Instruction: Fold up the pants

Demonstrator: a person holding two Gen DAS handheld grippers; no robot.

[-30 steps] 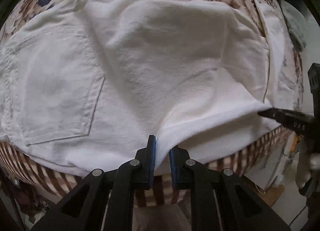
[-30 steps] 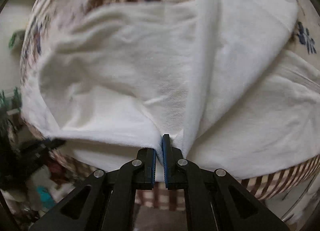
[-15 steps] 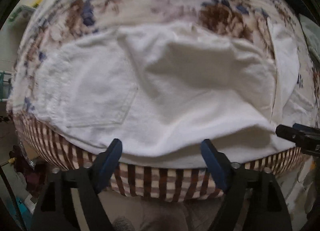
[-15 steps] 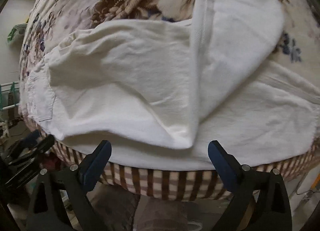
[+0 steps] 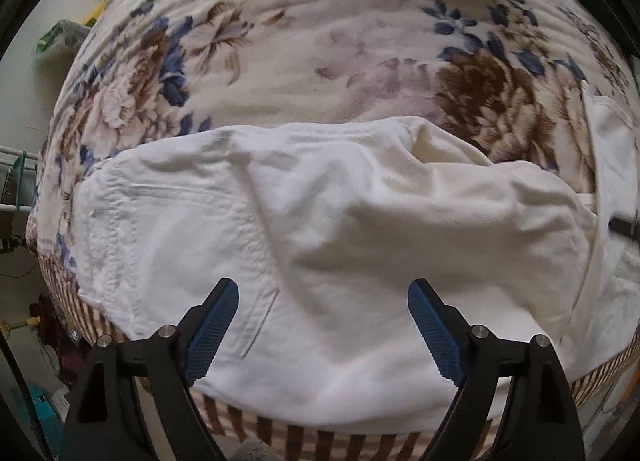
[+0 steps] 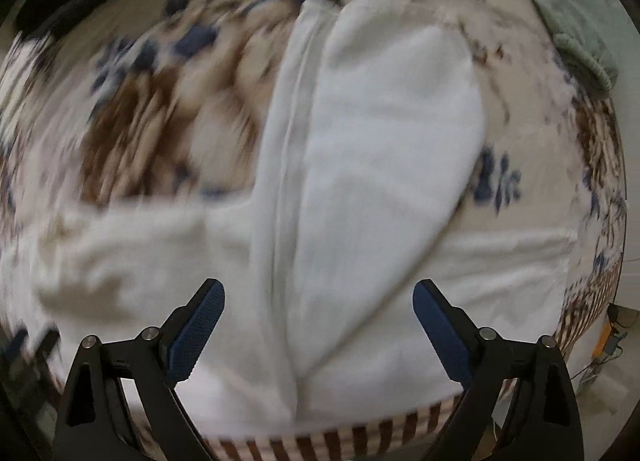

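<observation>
Hovering over white pants [image 5: 340, 261] lying on the floral bedspread [image 5: 304, 49] at its near edge, left gripper [image 5: 324, 325] and right gripper [image 6: 318, 325] both spread wide, holding nothing. One leg [image 6: 372, 165] lies folded across toward the far side. Risk: loose fold bunches or slides off the near edge if regrasped carelessly; right view blurred.

Motion blur smears the right wrist view, softening the white pants [image 6: 360, 189] and floral blanket [image 6: 152, 109]. In the left wrist view, the pants [image 5: 320, 241] run past the right edge, hiding their far end.
</observation>
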